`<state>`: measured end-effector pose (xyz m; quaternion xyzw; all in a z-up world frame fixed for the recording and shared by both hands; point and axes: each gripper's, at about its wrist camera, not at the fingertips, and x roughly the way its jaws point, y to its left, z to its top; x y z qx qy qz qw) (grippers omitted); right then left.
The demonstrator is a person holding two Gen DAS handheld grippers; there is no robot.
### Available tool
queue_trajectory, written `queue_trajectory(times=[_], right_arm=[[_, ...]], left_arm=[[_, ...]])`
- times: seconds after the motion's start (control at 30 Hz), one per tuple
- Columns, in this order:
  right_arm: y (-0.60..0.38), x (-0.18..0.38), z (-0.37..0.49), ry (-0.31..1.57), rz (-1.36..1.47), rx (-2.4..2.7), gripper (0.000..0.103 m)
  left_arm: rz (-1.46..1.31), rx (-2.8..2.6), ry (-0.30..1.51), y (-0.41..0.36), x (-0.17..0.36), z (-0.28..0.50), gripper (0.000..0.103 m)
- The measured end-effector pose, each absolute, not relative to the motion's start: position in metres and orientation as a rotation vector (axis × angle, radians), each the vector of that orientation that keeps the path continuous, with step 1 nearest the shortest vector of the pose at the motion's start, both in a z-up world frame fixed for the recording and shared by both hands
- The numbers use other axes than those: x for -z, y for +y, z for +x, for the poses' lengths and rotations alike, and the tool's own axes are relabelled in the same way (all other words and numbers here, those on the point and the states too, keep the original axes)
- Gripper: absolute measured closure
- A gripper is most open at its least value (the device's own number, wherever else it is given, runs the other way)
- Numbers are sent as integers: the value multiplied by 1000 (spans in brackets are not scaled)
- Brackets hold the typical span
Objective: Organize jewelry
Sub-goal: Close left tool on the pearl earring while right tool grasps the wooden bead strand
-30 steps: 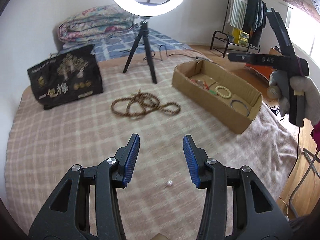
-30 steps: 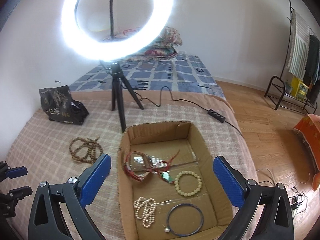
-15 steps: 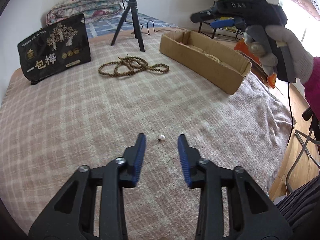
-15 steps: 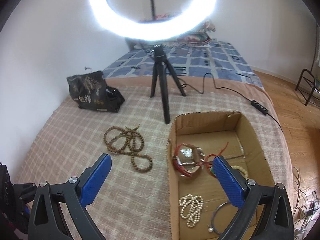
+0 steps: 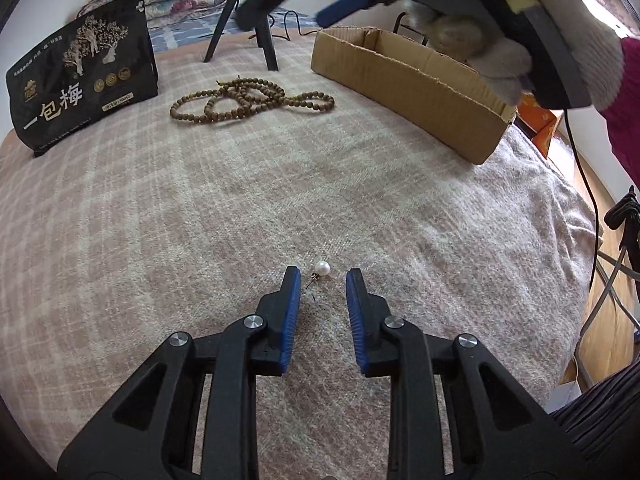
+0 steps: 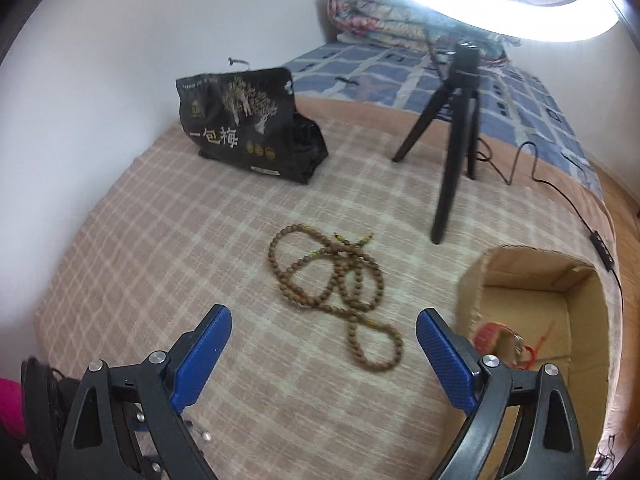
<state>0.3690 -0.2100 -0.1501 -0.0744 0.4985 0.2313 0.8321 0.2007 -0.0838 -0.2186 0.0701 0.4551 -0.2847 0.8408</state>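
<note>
A white pearl earring (image 5: 322,268) with a thin post lies on the checked blanket (image 5: 200,208). It sits just between the tips of my left gripper (image 5: 323,277), whose jaws are closing; the blue pads do not touch it. A long brown bead necklace (image 6: 336,280) (image 5: 248,98) lies coiled further back. My right gripper (image 6: 324,316) hangs over it with jaws wide, closing slightly, and nothing between them. In the left wrist view a gloved hand (image 5: 500,40) carries that gripper above the cardboard box (image 5: 404,80). Inside the box (image 6: 532,280) a red bracelet (image 6: 492,334) shows.
A black snack bag (image 5: 80,68) stands at the back left. The ring light's tripod (image 6: 452,152) stands behind the beads, its cable (image 6: 560,196) trailing right. Folded quilts (image 6: 376,16) lie by the wall. The blanket drops off to wooden floor (image 5: 608,320) at right.
My left gripper has sunk toward the pearl earring and its jaws have narrowed around it. The right gripper has swung left, from over the box to over the brown beads.
</note>
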Motion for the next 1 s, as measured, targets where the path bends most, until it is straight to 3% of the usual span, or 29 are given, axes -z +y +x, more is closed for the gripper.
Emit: queue_trajectory(times=[0.47, 1.0], right_arm=[[-187, 208, 432, 1241, 31, -354, 8], [-175, 256, 467, 1332, 7, -216, 6]], left_arm=[[121, 635, 939, -81, 224, 207, 80], [114, 642, 928, -83, 229, 209, 80]])
